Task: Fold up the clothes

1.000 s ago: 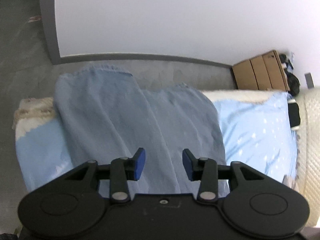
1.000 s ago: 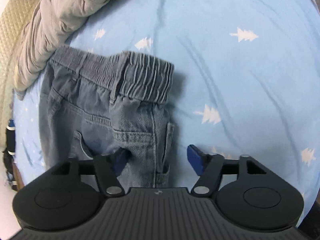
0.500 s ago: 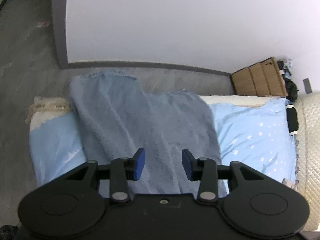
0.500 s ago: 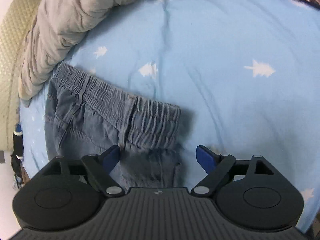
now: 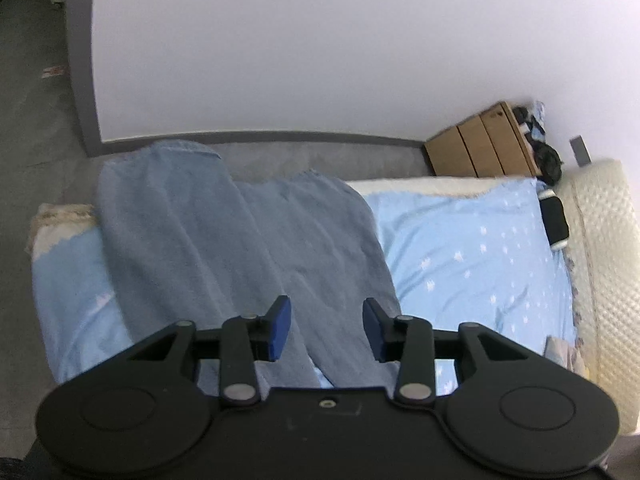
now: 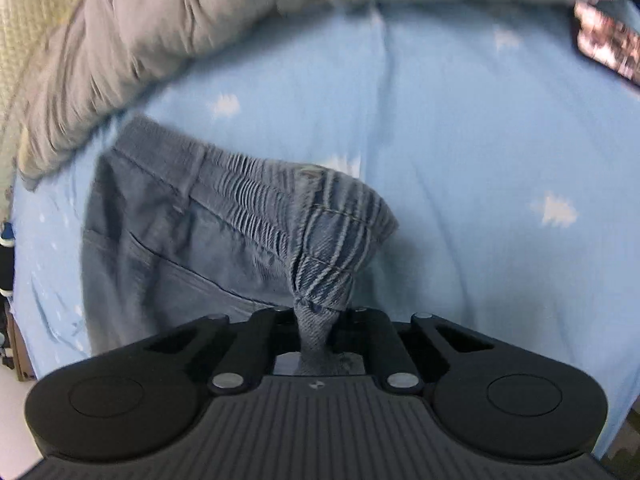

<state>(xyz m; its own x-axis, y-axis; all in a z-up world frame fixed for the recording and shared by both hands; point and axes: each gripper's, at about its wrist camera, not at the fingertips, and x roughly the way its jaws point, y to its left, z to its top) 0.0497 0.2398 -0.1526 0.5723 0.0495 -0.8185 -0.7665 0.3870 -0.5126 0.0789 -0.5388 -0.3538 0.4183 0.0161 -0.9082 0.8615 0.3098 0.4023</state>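
Both grippers differ: right gripper just clamped jeans waistband; left gripper gapes above the legs at the bed edge.

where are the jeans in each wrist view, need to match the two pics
Left wrist: the jeans show their two legs, running from the open left tool up over the bed's far edge.
Right wrist: their elastic waistband sits centre-left, one corner pinched in the shut right tool.
Shared landmark: the light blue sheet with white trees.
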